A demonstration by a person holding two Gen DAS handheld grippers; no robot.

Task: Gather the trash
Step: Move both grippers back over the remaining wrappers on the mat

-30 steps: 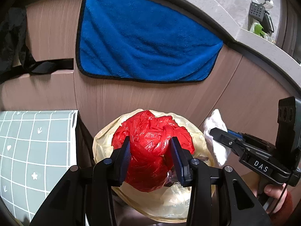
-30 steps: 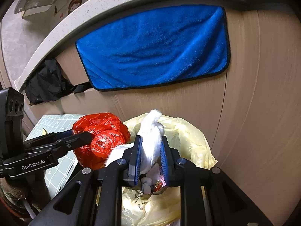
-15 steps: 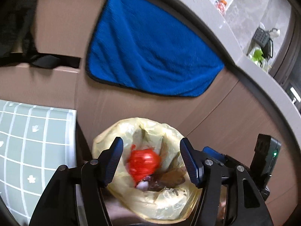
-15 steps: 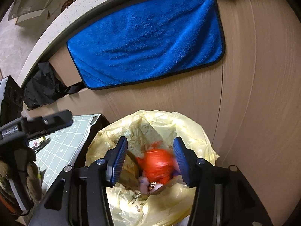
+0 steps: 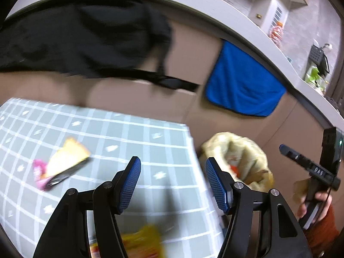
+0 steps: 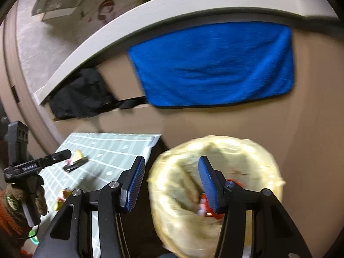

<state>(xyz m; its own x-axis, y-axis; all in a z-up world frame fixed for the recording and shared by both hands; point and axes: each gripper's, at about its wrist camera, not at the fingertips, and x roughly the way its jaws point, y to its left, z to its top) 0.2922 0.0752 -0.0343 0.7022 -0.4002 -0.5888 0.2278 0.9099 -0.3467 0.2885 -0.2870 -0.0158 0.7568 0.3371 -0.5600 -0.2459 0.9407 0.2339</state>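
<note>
- Now that the red crumpled bag and the white wad have dropped out of their grips, both sets of jaws are standing open and empty: the left gripper (image 5: 173, 181) is hanging over the tabletop (image 5: 137, 133), and the right gripper (image 6: 169, 182) is hovering by the rim of the bin bag (image 6: 266, 161).
- Having swung away from the bin, the left gripper is now facing the trash that is lying uncollected, so two pieces look done and the next pick seems to be starting.
- Nearest the left jaws, a glossy yellow packet (image 5: 139, 241) is lying blurred at the tabletop's near edge.
- Further out to the left, a flat yellow-and-black wrapper (image 5: 66, 163) is resting against a small pink wrapper (image 5: 38, 173); both look thin, crinkly and light.
- The tabletop's cover is showing as a smooth grey-green cloth with a white grid.
- Beside the tabletop's right edge, the pale yellow bin bag is sitting open and wrinkled, with red plastic (image 6: 207, 207) showing deep inside.
- Beyond, a plush blue towel (image 6: 215, 64) is hanging on the wooden panel.
</note>
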